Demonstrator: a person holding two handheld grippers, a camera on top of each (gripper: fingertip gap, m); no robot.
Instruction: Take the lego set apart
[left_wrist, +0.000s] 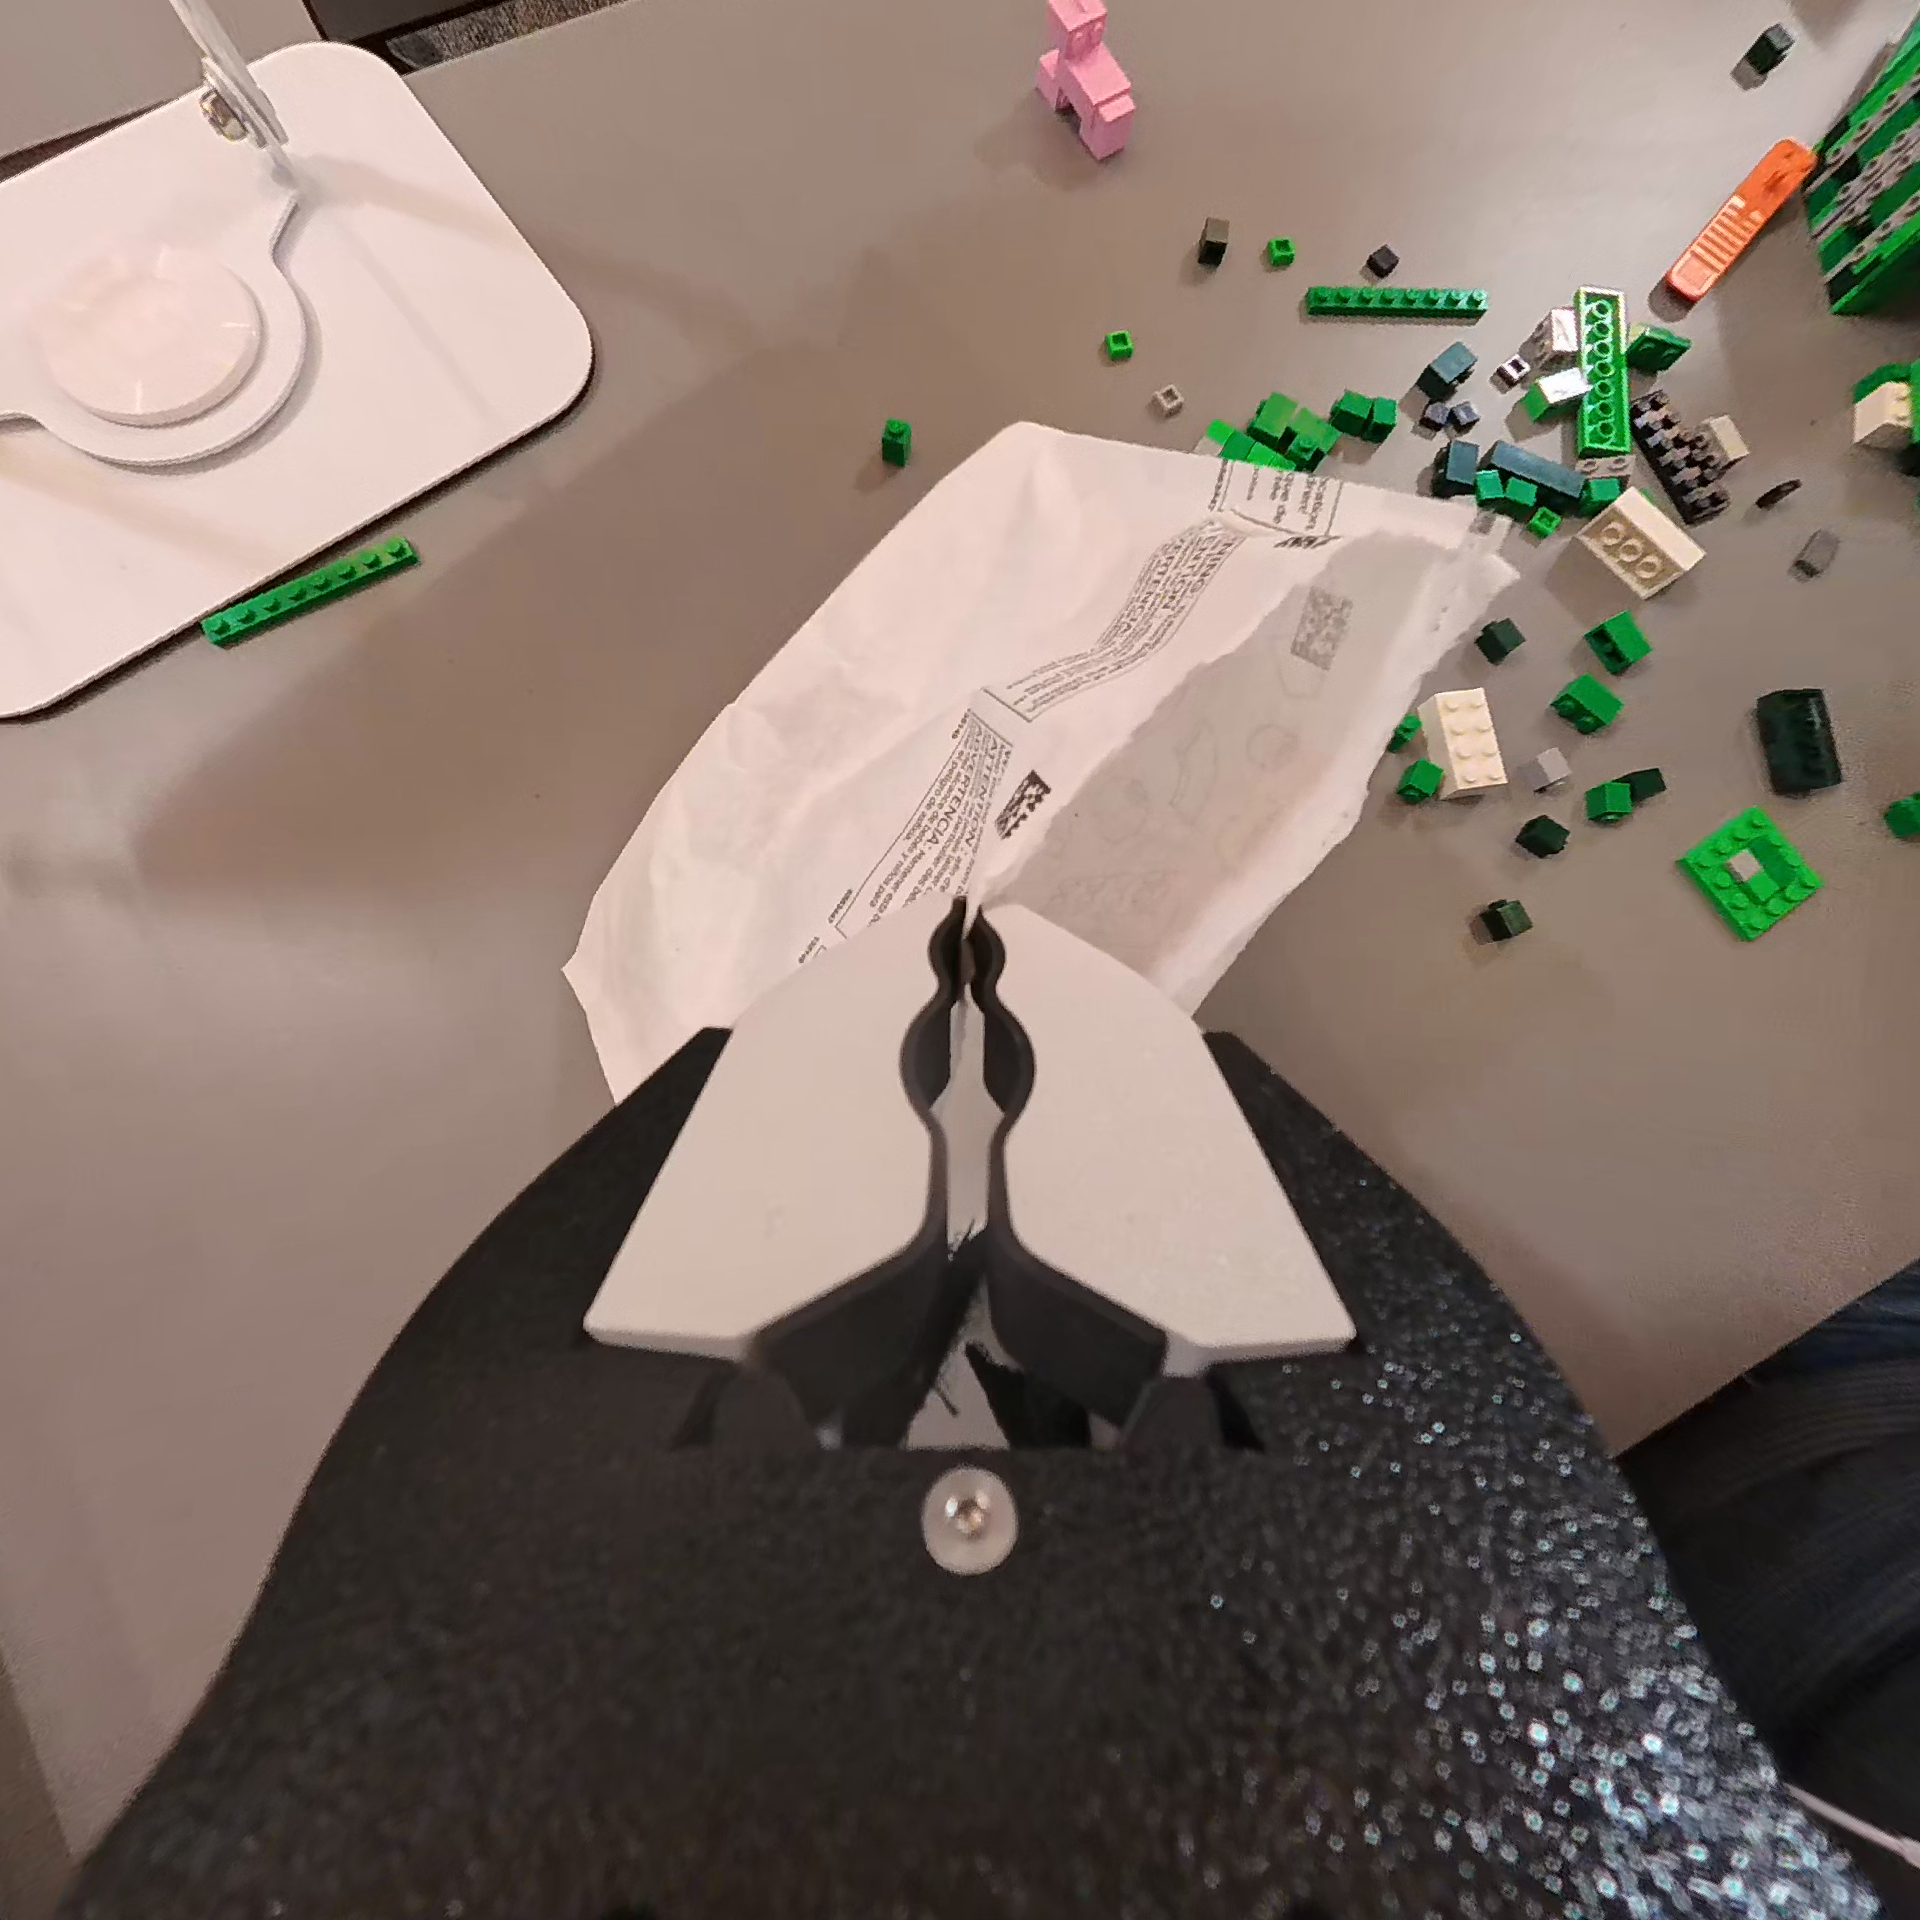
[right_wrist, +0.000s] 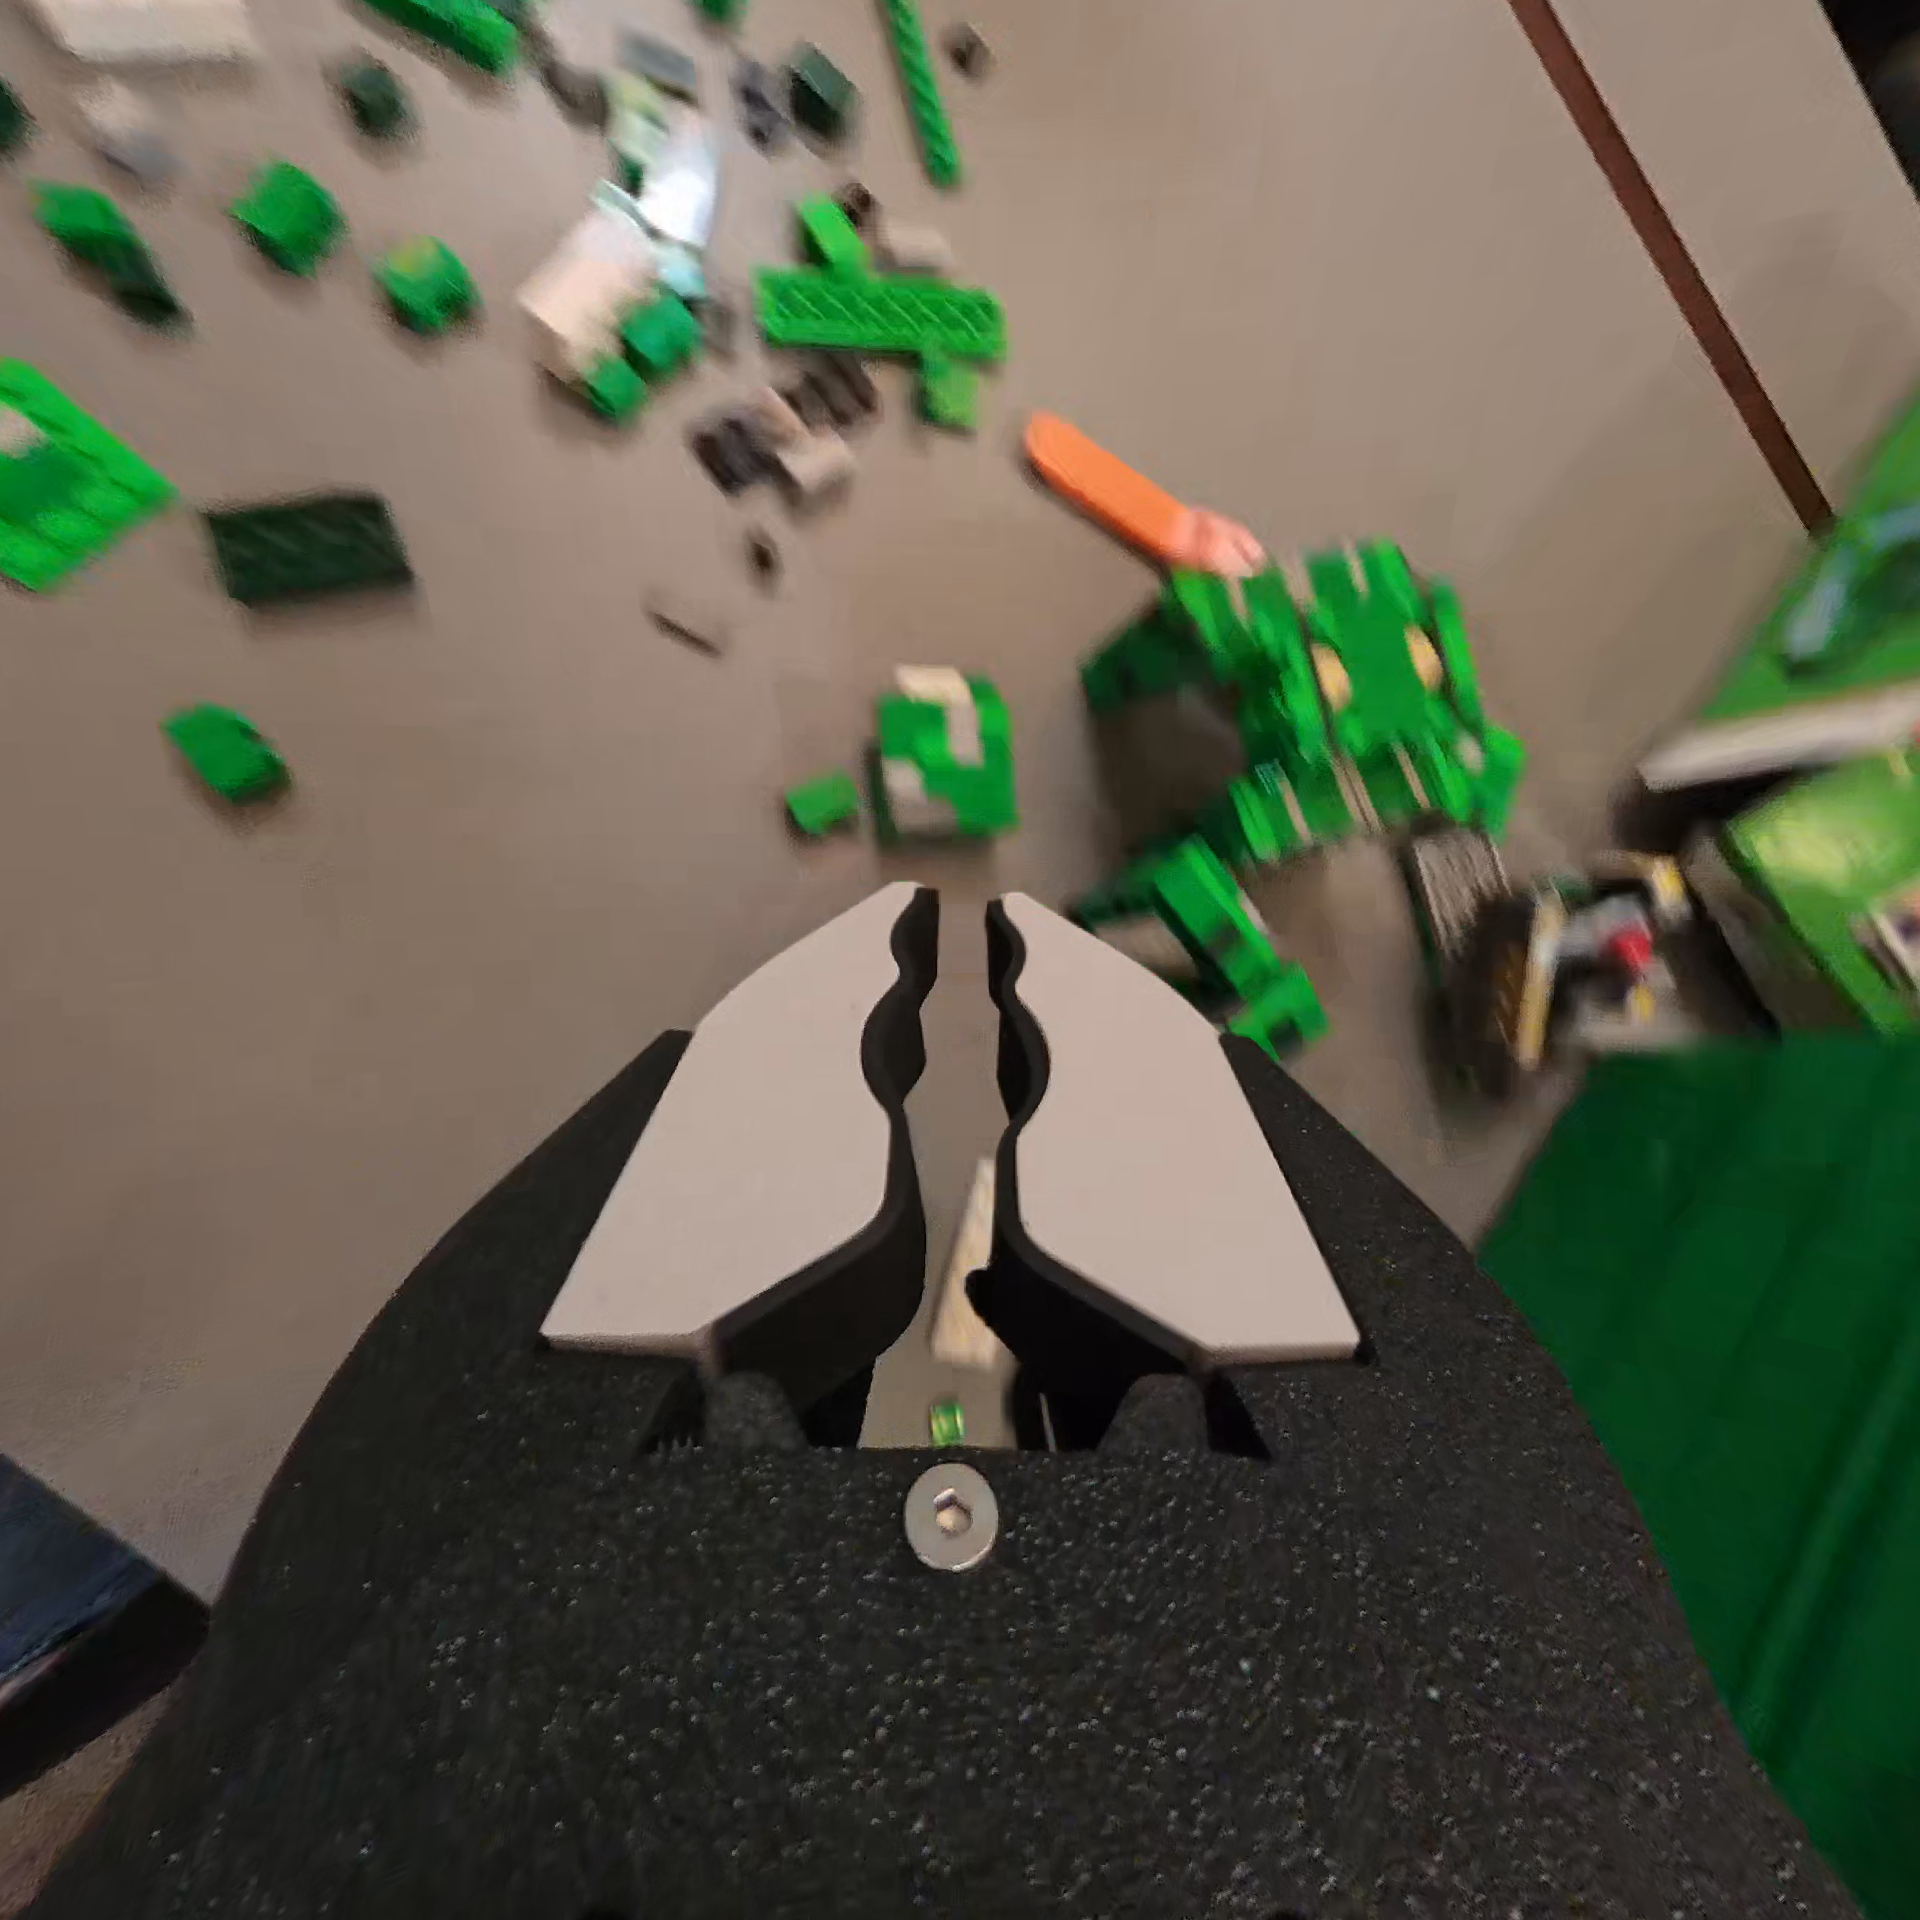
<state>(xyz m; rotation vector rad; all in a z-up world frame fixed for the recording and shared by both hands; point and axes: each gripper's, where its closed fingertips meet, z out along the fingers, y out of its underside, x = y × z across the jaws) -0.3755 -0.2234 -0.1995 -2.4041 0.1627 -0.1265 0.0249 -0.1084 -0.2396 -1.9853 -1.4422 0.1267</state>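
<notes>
My left gripper (left_wrist: 968, 920) is shut on the near edge of a torn white paper bag (left_wrist: 1039, 675) lying on the grey table. Loose green, white and dark bricks (left_wrist: 1558, 436) are scattered beyond the bag's mouth, and a partly built green block (left_wrist: 1870, 208) stands at the far right. The right wrist view is blurred. My right gripper (right_wrist: 961, 904) is slightly open and empty above the table. A small green-and-white chunk (right_wrist: 940, 758) lies just ahead of it, and a larger green lego assembly (right_wrist: 1330, 707) lies to its right.
An orange brick separator (left_wrist: 1735, 223) lies by the green block; it also shows in the right wrist view (right_wrist: 1132, 499). A pink figure (left_wrist: 1086, 83) stands at the back. A white stand base (left_wrist: 260, 364) sits far left with a long green plate (left_wrist: 310, 606) beside it. Green boxes (right_wrist: 1849, 831) stand at the right. The tips of one gripper are about 40 cm away from the tips of the other. My right gripper's tips are some 6 cm from the small green-and-white chunk (right_wrist: 940, 758).
</notes>
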